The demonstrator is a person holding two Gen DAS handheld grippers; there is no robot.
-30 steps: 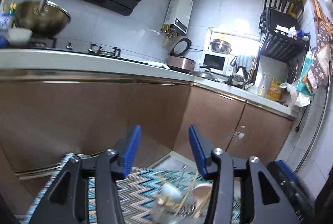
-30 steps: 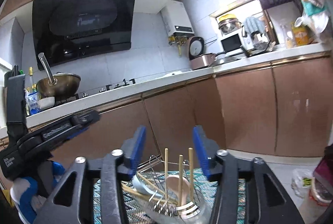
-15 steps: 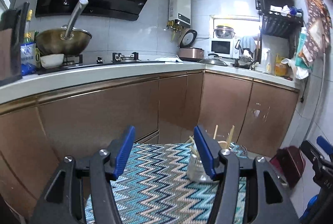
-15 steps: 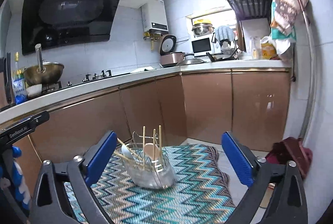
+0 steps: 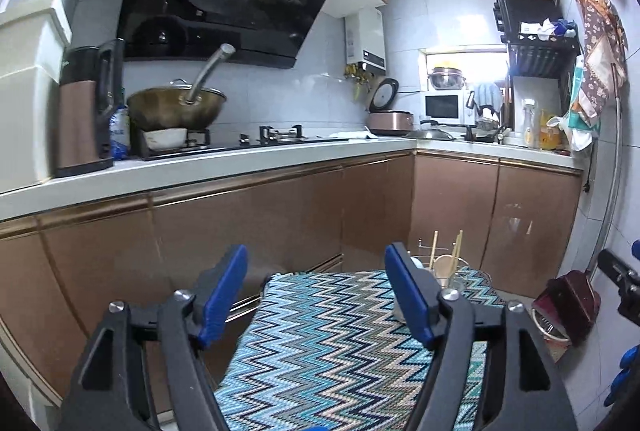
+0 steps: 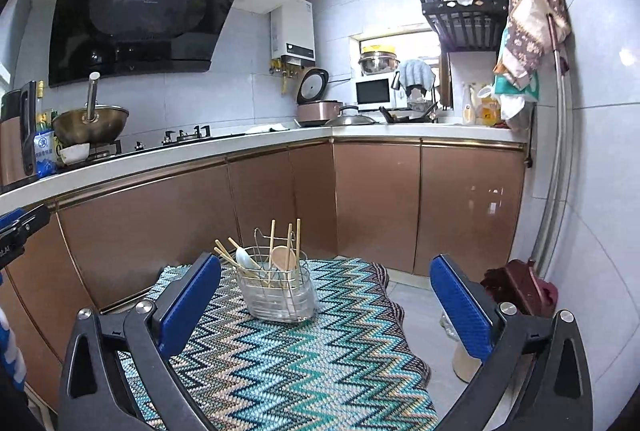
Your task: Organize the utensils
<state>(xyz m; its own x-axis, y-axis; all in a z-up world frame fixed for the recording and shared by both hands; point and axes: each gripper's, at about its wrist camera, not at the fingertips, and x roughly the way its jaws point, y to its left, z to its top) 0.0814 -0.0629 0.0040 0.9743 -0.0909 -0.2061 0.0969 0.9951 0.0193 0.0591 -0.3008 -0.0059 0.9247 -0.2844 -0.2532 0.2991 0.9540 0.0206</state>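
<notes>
Risk is tipping: utensil holder [image 6: 278, 287] stands upright at the far end of the zigzag cloth [image 6: 280, 363], chopsticks [image 6: 272, 243] and spoons leaning loosely. Both right gripper [image 6: 326, 301] and left gripper [image 5: 316, 295] hover empty, fingers spread. A careless nudge could topple it.

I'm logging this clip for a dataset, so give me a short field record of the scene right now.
surface: zigzag mat
holder: clear utensil holder, upright on mat
contents: chopsticks, wooden spoon, white spoon
left gripper: open, empty
right gripper: open wide, empty, short of holder
loose utensils: none visible
</notes>
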